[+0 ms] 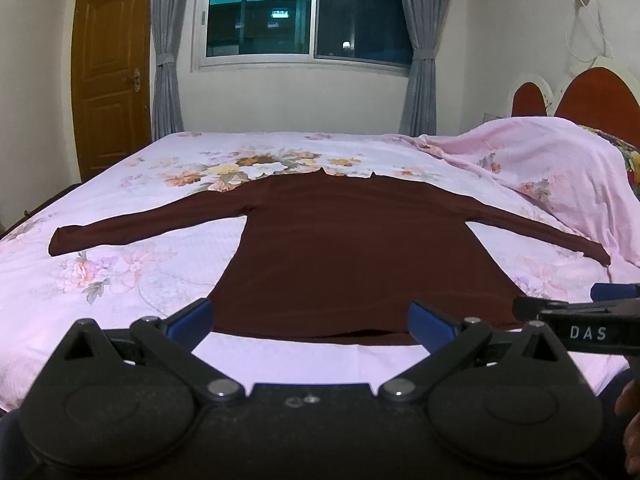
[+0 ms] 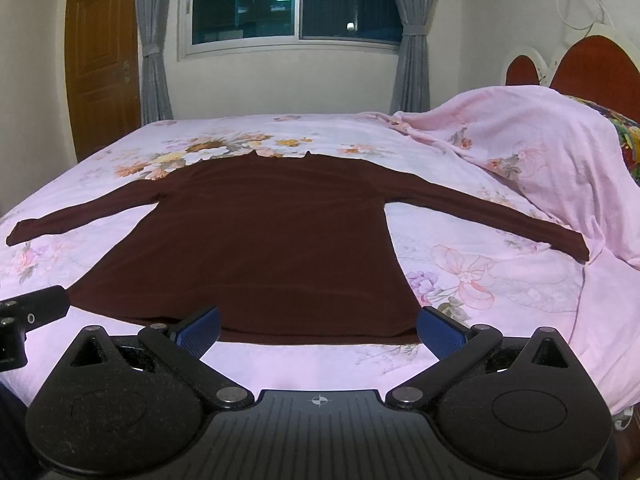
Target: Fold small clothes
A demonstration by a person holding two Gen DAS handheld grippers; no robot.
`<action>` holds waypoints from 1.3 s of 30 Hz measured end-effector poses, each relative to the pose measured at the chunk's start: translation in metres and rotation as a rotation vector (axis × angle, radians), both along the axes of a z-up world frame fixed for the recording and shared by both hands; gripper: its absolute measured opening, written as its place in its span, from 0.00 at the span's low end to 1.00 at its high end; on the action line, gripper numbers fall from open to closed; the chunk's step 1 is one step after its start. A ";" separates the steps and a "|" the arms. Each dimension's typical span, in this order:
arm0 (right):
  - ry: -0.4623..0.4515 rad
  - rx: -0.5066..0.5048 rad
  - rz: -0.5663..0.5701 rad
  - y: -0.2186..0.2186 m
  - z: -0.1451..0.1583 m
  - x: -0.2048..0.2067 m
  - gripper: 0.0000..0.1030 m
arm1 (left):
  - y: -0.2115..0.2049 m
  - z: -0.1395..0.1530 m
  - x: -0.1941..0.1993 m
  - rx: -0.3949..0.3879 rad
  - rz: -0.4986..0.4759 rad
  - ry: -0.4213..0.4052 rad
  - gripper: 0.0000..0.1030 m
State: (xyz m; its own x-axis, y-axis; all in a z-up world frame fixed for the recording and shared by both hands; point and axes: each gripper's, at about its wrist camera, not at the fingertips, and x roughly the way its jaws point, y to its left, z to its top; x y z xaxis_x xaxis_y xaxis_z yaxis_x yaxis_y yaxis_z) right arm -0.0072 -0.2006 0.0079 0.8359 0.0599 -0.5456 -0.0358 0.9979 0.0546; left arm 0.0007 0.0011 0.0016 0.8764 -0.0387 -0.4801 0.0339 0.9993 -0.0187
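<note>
Blue pads: the left claw (image 1: 310, 322) stood wide, its blue fingertips (image 1: 190, 320) spread apart and holding nothing, just short of the sweater's hem.
Right claw: the right claw (image 2: 318, 330) was likewise wide and empty, its pads (image 2: 442, 332) hovering at the hem, toward the sweater's right corner.
Claws together: both sat side by side at the near end of the sweater; the right one's body showed at the edge of the left wrist view.
Sweater: a dark maroon long-sleeved sweater (image 1: 352, 248) lay flat on the bed (image 1: 132, 200), hem nearest the claws, collar farthest, both sleeves stretched out to the sides.
Left sleeve: the left sleeve (image 1: 132, 228) ran out from the sweater's shoulder, its cuff resting on bare floral sheet.
Right sleeve: the right sleeve (image 2: 492, 212) reached out to end just beside the heaped pink quilt (image 2: 532, 136), whether touching it could not be told.
Beyond the sweater: past the collar were the window (image 1: 304, 12), grey curtains and a wooden door (image 1: 112, 72).
Handling: it looked like thin, soft knit, light and limp, likely to sag and crease once lifted and to drag on the sheet.
Where to grip: probably a pinch at a cuff or a shoulder seam for each sleeve fold, or at the two hem corners to bring the body over; a single layer could slip free, so both layers should be pinched.
Progress: no fold appeared to have been made yet.
</note>
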 end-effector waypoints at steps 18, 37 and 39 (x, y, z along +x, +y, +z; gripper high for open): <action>-0.008 -0.003 0.002 0.001 0.000 0.001 1.00 | -0.002 0.004 -0.007 0.000 -0.004 -0.024 1.00; -0.007 0.005 -0.001 -0.001 0.000 -0.003 1.00 | -0.001 0.006 -0.009 -0.004 -0.008 -0.027 1.00; -0.006 0.007 -0.001 0.000 0.000 -0.003 1.00 | 0.000 0.006 -0.009 -0.006 -0.009 -0.027 1.00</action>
